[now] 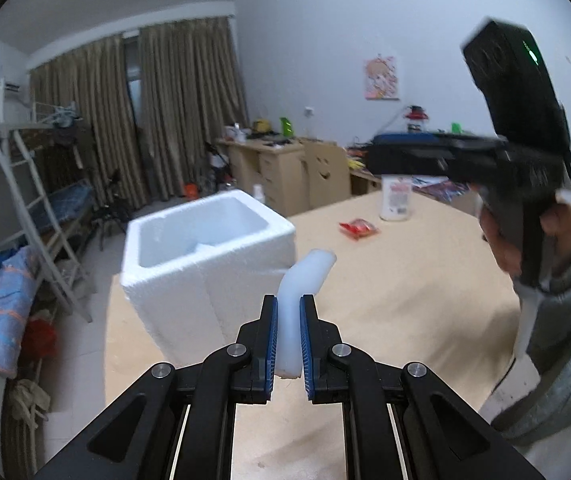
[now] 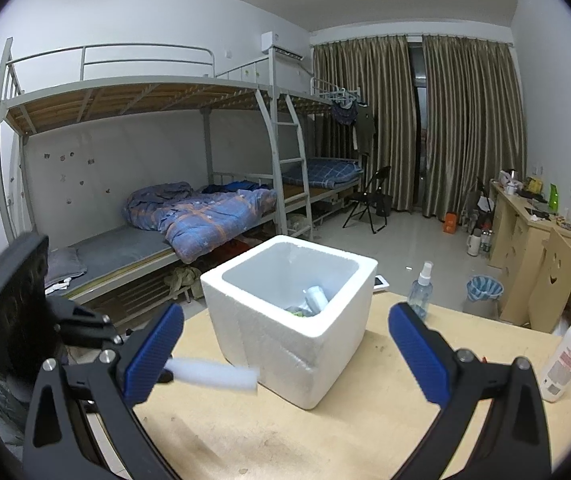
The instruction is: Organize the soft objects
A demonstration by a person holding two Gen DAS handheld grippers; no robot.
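My left gripper (image 1: 288, 340) is shut on a white foam strip (image 1: 299, 280) that bends to the right above the pads. It holds the strip above the wooden table, just right of the white foam box (image 1: 205, 264). In the right wrist view the same strip (image 2: 213, 374) sticks out from the left, beside the box (image 2: 297, 344). The box holds a few small items, among them a white tube (image 2: 316, 298). My right gripper (image 2: 285, 356) is open and empty, facing the box. It also shows in the left wrist view (image 1: 425, 160), raised at the right.
On the wooden table (image 1: 405, 300) lie a red packet (image 1: 358, 228) and a white bottle (image 1: 396, 198). The right wrist view shows the white bottle (image 2: 569, 356), a clear spray bottle (image 2: 420, 290) and a phone (image 2: 380, 281). Bunk beds, desks and curtains stand beyond.
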